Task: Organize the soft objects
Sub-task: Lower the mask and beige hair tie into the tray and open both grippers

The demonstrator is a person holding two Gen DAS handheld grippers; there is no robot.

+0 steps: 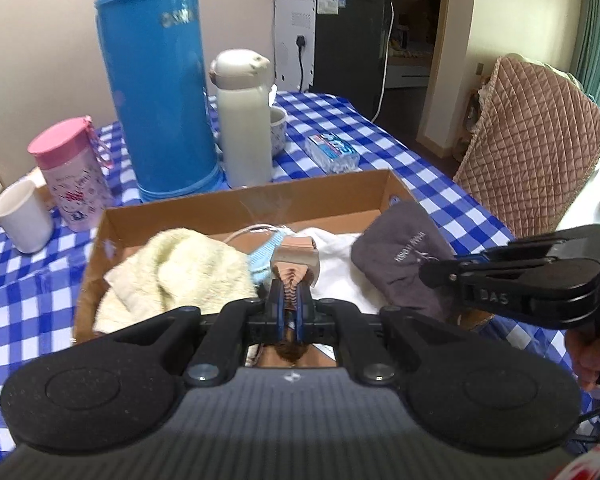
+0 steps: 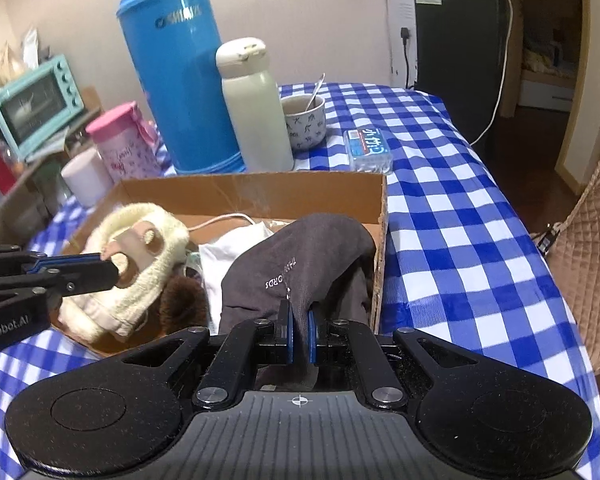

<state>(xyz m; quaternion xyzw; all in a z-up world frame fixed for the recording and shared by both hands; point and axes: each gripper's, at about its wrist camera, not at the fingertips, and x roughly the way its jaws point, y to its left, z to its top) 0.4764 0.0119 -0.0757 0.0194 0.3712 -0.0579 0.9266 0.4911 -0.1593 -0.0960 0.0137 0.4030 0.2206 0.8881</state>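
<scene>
Left gripper (image 1: pixel 289 312) clamped on pleated tan soft piece (image 1: pixel 296 258), held over cardboard box (image 2: pixel 260 190). Right gripper (image 2: pixel 299 334) pinched on grey sock (image 2: pixel 300 252) at box's right wall. Both should be lowered inside box before release.

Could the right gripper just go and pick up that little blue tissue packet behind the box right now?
Probably not yet. The right gripper is shut on the grey sock, so its fingers are occupied. The tissue packet lies uncovered on the tablecloth beyond the cardboard box, so the path itself looks free once the sock is released.
</scene>
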